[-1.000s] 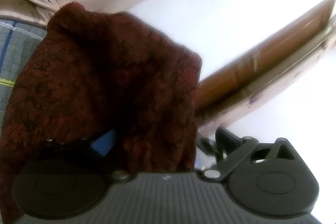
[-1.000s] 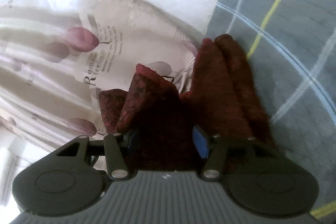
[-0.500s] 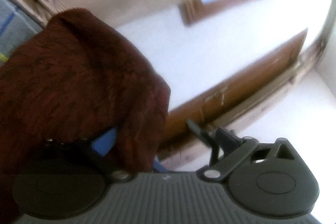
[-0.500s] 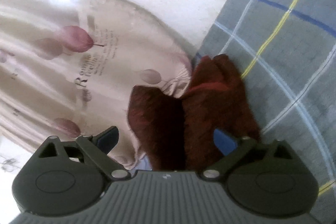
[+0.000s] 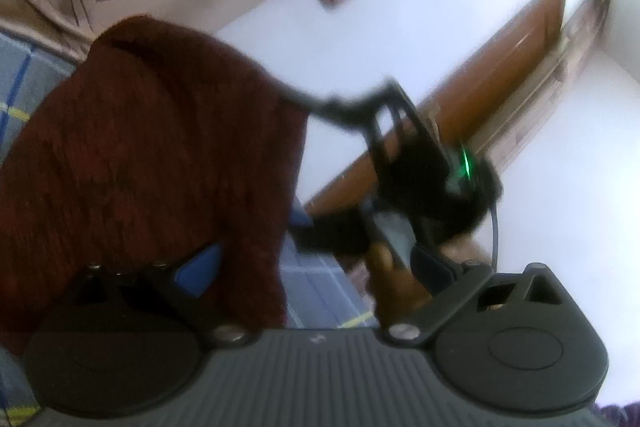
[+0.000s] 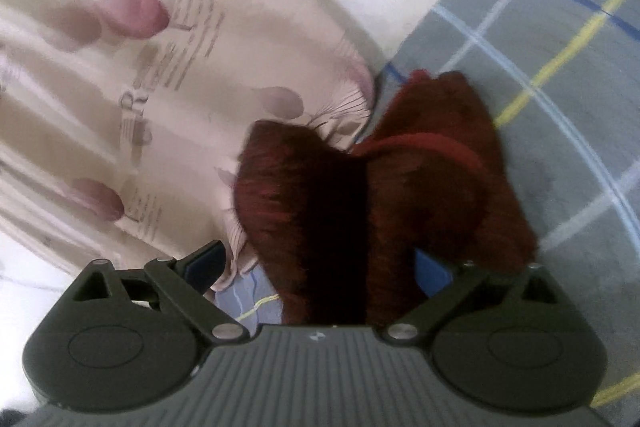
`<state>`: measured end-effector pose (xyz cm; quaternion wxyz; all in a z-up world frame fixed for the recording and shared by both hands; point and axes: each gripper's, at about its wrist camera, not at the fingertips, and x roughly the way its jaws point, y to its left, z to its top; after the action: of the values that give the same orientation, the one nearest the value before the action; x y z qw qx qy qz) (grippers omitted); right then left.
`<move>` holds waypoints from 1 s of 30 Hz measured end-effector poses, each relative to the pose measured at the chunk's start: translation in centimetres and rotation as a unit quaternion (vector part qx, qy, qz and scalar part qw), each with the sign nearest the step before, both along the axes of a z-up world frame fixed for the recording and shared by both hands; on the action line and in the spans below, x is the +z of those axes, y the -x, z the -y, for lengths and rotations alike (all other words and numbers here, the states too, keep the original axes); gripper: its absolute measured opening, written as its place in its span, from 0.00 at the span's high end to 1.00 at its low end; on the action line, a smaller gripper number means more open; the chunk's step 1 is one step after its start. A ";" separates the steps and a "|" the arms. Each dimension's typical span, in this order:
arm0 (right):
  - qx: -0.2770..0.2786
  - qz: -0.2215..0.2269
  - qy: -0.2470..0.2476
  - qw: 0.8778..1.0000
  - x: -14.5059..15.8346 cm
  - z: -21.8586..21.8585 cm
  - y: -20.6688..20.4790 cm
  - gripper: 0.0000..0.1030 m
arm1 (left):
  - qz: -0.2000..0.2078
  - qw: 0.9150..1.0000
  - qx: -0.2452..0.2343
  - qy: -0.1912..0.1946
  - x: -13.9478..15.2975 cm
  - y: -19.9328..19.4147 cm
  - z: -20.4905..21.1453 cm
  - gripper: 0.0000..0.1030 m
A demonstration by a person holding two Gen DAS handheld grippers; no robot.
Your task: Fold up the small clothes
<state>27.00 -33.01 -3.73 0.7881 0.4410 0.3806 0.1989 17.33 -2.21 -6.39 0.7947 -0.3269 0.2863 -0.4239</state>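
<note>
Right gripper point(image 6: 320, 263) has spread open, releasing maroon garment point(image 6: 400, 187).

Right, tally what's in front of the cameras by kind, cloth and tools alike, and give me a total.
Dark red knit garment: 1 (looks like one piece, folds hide the rest)
Grey checked sheet: 1
Beige printed cloth: 1
Grippers: 2, the left gripper and the right gripper
Total: 5

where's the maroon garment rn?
The maroon garment lies on the plaid sheet beside the beige pillow, between the open right claw's fingers; left view shows it draped left.
</note>
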 end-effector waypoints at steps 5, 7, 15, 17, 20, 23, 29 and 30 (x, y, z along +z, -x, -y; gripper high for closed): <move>0.020 -0.002 0.077 0.997 1.0 -2.0 -1.4 0.24 | -0.001 1.000 -0.001 0.001 -0.3 0.5 0.1 0.02; 0.033 -0.009 0.109 0.993 0.5 -2.4 -2.0 0.72 | -0.005 1.000 0.003 0.006 0.1 1.0 -0.3 0.02; 0.075 0.076 0.117 0.987 3.6 -2.7 -2.8 0.76 | 0.014 0.997 0.058 0.049 3.1 4.5 -4.8 0.02; 0.086 0.109 0.114 0.984 5.3 -2.7 -3.6 0.76 | 0.024 0.996 0.076 0.035 3.8 5.1 -5.6 0.02; 0.088 0.151 0.116 0.978 6.4 -1.3 -5.5 0.77 | 0.018 0.996 0.090 0.024 4.2 5.0 -5.9 0.02; 0.075 0.153 0.090 0.981 4.5 1.5 -8.1 0.77 | 0.002 0.995 0.096 0.018 3.5 4.5 -5.8 0.02; 0.037 0.091 0.026 0.995 -4.7 5.2 -9.4 0.77 | -0.028 0.995 0.095 0.003 1.8 2.8 -4.3 0.02; 0.034 0.088 0.012 0.995 -5.7 5.5 -8.9 0.77 | -0.030 0.995 0.092 0.005 1.7 2.5 -3.9 0.02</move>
<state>35.87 -38.48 -9.44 0.8167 0.3990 0.3268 0.2587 14.87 1.69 -4.72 0.8199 -0.3682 0.2768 -0.3401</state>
